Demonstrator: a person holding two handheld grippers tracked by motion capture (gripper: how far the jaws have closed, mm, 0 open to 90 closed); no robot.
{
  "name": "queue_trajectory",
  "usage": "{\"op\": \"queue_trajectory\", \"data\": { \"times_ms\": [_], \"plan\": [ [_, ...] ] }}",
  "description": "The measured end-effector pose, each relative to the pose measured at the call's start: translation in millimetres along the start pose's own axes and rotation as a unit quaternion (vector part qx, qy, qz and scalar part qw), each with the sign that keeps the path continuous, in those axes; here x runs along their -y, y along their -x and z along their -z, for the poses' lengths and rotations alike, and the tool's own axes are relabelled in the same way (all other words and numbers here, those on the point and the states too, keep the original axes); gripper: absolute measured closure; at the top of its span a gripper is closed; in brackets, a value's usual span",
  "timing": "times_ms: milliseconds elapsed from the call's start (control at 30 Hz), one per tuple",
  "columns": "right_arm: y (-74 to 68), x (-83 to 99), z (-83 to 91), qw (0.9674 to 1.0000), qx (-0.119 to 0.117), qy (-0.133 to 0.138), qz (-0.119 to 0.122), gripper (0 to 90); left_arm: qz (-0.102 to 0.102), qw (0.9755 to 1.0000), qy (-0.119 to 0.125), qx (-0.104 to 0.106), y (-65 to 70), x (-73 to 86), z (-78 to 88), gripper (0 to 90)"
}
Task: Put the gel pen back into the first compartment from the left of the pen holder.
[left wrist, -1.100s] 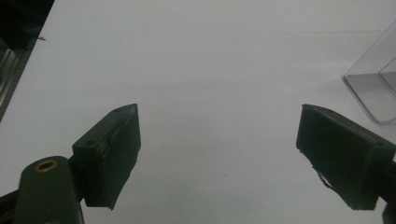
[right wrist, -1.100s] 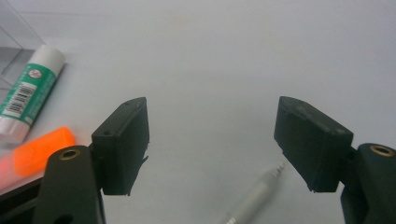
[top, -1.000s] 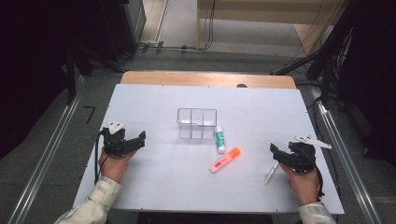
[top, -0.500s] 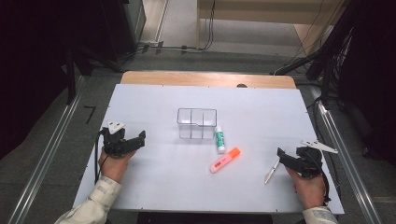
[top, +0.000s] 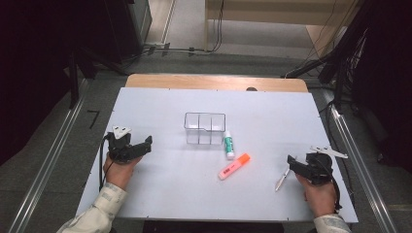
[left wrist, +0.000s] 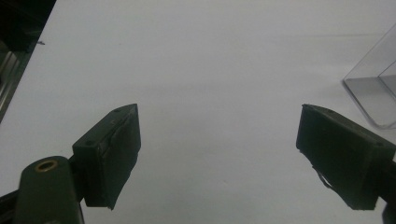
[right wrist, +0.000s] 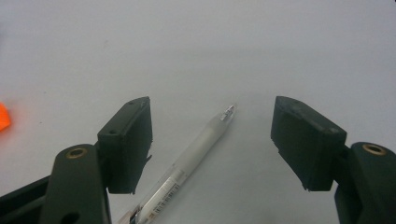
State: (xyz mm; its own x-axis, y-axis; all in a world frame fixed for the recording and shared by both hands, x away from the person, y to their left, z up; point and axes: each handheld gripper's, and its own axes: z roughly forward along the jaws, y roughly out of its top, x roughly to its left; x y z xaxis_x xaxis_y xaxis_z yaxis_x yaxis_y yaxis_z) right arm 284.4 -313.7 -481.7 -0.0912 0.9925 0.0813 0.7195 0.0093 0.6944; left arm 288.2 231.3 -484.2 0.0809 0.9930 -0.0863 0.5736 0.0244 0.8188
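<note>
The right gripper (right wrist: 212, 140) was spread over the white pen (right wrist: 187, 163), its jaws having just been closing slightly, the pads not yet touching it. Since a second earlier it had been drawn nearer, so a pick-up seemed imminent. The pen lay at the near right of the table (top: 272, 102); its near end was cut off. The left gripper (left wrist: 219, 154) was held spread and empty at the near left.

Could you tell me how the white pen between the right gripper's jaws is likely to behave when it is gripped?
The pen looks slim, round and smooth, so it may roll or slip. It probably stays stiff and light. The right gripper stands open astride it, its jaws having just been closing slightly.
</note>
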Motion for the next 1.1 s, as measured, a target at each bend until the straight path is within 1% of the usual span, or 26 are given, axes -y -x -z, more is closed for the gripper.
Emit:
{"op": "queue_trajectory", "data": {
  "times_ms": [233, 367, 500, 667, 700, 933, 1100],
  "plan": [
    [0.7, 0.1, -1.7, 0.9999, 0.005, -0.002, -0.008, 30.2, 0.001, 1.0, 0.001, -0.001, -0.1, 0.0, -0.2, 14.3],
    [-1.0, 0.2, -3.6, 0.9999, 0.011, -0.004, -0.005, 32.3, -0.001, 1.0, 0.0, -0.001, 0.2, 0.2, -0.5, 14.3],
    [-2.7, 0.7, -5.6, 0.9999, 0.014, -0.009, -0.004, 34.2, 0.002, 1.0, 0.001, -0.004, 0.1, 0.2, -1.0, 14.3],
    [-4.7, 1.0, -7.2, 0.9999, 0.011, -0.012, -0.001, 35.0, 0.0, 1.0, 0.002, -0.006, -0.5, 0.3, -1.1, 14.3],
    [-4.7, 1.0, -7.5, 0.9999, 0.012, -0.011, -0.001, 36.8, 0.0, 1.0, 0.001, -0.006, -0.6, 0.3, -1.1, 14.3],
    [-3.4, 2.0, -10.4, 0.9997, 0.015, -0.02, -0.002, 39.9, 0.0, 1.0, 0.0, -0.007, -1.5, 0.2, -1.0, 14.3],
    [-6.0, 2.8, -12.9, 0.9995, 0.015, -0.027, 0.006, 43.9, 0.001, 1.0, -0.001, -0.007, -1.0, 0.4, -1.3, 14.3]
  ]
}}
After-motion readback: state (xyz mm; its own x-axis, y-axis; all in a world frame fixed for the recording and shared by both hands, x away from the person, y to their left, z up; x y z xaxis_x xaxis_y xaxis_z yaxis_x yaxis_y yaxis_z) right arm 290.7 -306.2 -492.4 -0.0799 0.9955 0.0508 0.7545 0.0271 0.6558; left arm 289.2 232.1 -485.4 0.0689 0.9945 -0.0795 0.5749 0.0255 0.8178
